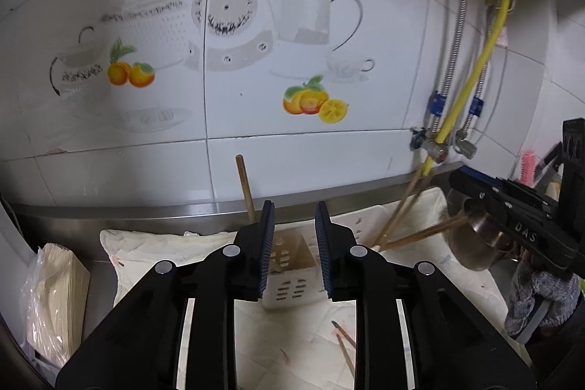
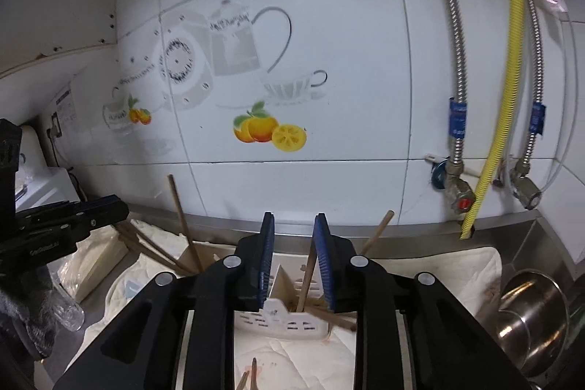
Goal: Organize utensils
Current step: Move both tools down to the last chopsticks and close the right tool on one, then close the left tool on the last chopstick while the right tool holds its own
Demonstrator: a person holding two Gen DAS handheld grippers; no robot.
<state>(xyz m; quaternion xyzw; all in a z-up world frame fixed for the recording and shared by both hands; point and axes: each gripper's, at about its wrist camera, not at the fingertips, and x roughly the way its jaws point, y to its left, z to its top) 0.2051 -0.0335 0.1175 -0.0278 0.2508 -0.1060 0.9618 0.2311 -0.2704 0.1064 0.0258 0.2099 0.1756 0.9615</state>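
A white slotted utensil holder [image 1: 292,275] stands on a white cloth [image 1: 153,243] by the tiled wall; it also shows in the right wrist view [image 2: 281,320]. Several wooden chopsticks [image 1: 245,187] stand or lean in it, some slanting right [image 1: 402,218]. In the right wrist view one chopstick [image 2: 376,231] rises behind the right finger, another [image 2: 182,214] leans left. Loose chopsticks [image 1: 345,346] lie on the cloth in front, also visible in the right wrist view [image 2: 248,375]. My left gripper [image 1: 294,247] is open and empty above the holder. My right gripper [image 2: 292,258] is open and empty over it too.
A steel pot [image 2: 530,313] sits at the right, also in the left wrist view [image 1: 471,243]. A bagged paper stack [image 1: 55,298] lies at the left. Yellow hose [image 2: 508,61] and metal pipes with valves [image 2: 457,178] hang on the wall. A steel counter ledge [image 1: 109,209] runs along the tiles.
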